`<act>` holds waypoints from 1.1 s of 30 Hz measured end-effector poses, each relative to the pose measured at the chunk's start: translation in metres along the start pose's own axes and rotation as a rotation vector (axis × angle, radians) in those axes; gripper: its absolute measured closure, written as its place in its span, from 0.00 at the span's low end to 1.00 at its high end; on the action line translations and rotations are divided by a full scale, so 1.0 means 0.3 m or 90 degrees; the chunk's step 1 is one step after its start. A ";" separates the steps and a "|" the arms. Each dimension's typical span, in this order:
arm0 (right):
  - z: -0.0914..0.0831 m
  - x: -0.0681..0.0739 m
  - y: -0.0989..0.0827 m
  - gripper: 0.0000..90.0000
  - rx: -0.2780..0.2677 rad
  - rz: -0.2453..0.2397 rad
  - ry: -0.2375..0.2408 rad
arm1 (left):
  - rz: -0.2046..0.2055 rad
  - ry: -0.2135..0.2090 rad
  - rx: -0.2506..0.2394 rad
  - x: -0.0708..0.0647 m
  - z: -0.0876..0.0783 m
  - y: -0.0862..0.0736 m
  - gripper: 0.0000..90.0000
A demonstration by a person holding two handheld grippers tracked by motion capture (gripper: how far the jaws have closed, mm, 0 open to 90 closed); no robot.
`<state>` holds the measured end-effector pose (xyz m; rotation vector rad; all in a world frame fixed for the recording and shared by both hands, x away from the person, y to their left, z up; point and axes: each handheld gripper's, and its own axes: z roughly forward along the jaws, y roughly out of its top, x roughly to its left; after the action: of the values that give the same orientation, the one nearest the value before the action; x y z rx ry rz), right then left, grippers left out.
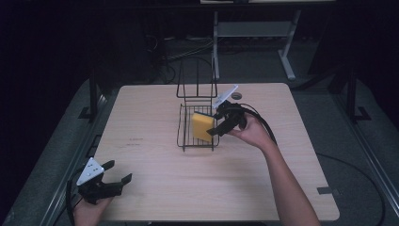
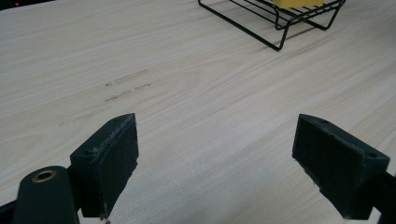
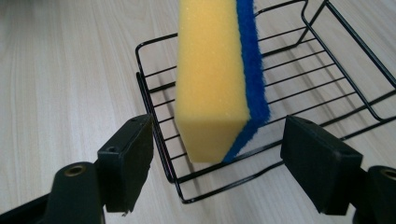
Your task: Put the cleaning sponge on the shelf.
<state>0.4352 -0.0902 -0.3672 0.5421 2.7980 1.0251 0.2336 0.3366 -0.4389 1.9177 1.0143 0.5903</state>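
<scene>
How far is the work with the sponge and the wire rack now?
Done: the sponge stands on edge inside the wire rack. In hand: the right gripper is open around it, pads not pressing. Left: draw that gripper away. The left gripper waits open over the table.

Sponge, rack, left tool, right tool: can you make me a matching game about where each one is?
Things:
1. sponge
2. rack
3. left tool
4. right tool

Places:
A. at the near left corner of the table, open over bare wood
B. in the middle of the table
C. standing in the rack
D. open, one jaw on each side of the sponge, not pressing it

Pairs: 1-C, 2-B, 3-A, 4-D
</scene>
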 end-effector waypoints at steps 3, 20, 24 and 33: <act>-0.013 -0.005 -0.011 0.27 0.000 0.005 -0.002 | -0.004 0.001 -0.001 0.000 -0.003 -0.003 0.15; -0.073 -0.001 -0.035 0.24 0.009 0.014 -0.013 | 0.000 0.002 0.001 0.000 -0.006 -0.006 0.15; -0.087 -0.003 -0.042 0.24 0.010 0.016 -0.018 | 0.002 0.002 0.001 0.000 -0.005 -0.005 0.15; -0.117 -0.003 -0.064 0.23 0.019 0.028 -0.027 | 0.003 0.001 0.003 -0.005 -0.006 -0.006 0.15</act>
<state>0.4226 -0.1253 -0.3527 0.6248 2.7811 0.9692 0.2308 0.3365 -0.4395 1.9241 1.0136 0.5919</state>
